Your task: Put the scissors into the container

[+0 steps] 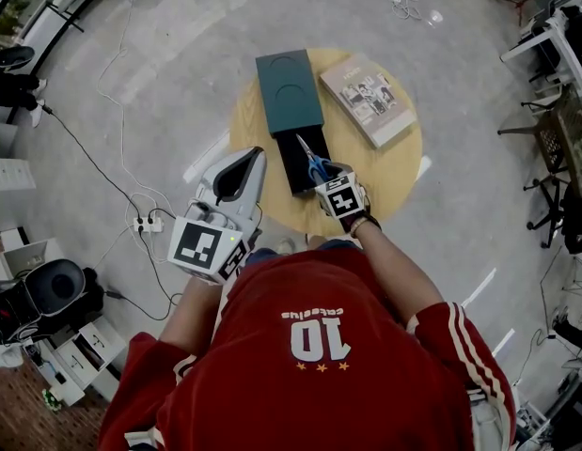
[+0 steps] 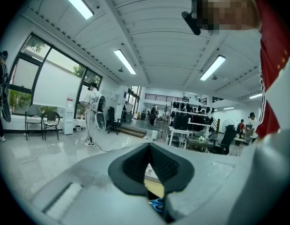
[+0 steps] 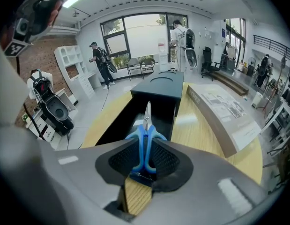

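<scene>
Blue-handled scissors [image 1: 314,163] [image 3: 145,130] are held by the handles in my right gripper [image 1: 326,177] [image 3: 145,150], which is shut on them. Their blades point away from me over the open black inside of the dark green container [image 1: 298,165] [image 3: 120,121]. The container's lid [image 1: 289,87] [image 3: 159,86] is slid back over the far half. It lies on a round wooden table [image 1: 394,167] [image 3: 196,135]. My left gripper [image 1: 256,156] [image 2: 148,148] is lifted off the table's near left edge, with its jaws together and nothing between them.
A grey book [image 1: 368,100] [image 3: 224,116] lies right of the container. On the floor, cables and a power strip [image 1: 145,224] run at the left. Chairs [image 1: 554,158] stand at the right and a white shelf [image 1: 74,355] at the lower left.
</scene>
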The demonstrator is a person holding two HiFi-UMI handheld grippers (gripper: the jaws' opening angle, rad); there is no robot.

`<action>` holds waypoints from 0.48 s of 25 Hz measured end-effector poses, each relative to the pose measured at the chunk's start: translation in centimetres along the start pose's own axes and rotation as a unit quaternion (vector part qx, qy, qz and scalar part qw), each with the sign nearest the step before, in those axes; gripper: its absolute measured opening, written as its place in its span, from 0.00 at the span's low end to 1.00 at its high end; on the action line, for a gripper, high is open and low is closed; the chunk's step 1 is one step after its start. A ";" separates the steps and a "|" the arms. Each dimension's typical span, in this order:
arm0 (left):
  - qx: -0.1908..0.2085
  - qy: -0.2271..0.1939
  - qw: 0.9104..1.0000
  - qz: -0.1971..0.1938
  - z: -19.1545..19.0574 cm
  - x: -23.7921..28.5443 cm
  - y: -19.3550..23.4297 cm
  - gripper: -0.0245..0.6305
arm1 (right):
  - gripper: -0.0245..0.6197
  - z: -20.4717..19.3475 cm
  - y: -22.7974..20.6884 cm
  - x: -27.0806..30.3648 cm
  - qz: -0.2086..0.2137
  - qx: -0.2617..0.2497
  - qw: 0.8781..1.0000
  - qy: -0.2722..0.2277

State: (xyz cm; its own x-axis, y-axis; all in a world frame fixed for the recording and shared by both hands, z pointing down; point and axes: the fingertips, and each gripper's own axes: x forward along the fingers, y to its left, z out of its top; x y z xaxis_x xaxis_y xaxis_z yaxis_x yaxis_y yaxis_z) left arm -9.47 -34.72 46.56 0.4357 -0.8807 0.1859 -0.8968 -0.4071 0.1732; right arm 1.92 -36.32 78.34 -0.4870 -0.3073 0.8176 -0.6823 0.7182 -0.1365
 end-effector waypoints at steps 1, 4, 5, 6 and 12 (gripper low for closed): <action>0.000 0.000 1.000 0.000 0.0 0.0 -0.1 0.04 | 0.18 0.1 0.0 0.1 -0.001 -0.001 1.000 -0.001; 0.002 0.001 1.000 -0.002 0.0 -0.1 -0.3 0.04 | 0.18 0.5 -0.1 -0.1 -0.004 0.001 1.000 -0.008; 0.002 0.001 1.000 -0.002 0.0 -0.1 -0.3 0.04 | 0.18 0.6 -0.2 -0.1 -0.005 0.002 1.000 -0.010; 0.002 0.000 1.000 -0.002 0.0 -0.1 -0.4 0.04 | 0.18 0.7 -0.2 -0.2 -0.005 0.003 1.000 -0.013; 0.003 -0.004 1.000 -0.005 0.4 -0.1 -0.2 0.04 | 0.18 1.4 -0.9 -1.4 -0.013 0.017 0.999 -0.029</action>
State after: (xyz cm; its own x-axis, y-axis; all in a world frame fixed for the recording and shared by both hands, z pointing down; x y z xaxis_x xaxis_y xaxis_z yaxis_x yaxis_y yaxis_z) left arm -9.32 -34.68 46.11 0.4434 -0.8787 0.1771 -0.8932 -0.4165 0.1697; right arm 2.44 -37.38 76.50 -0.4991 -0.3612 0.7877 -0.7121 0.6888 -0.1354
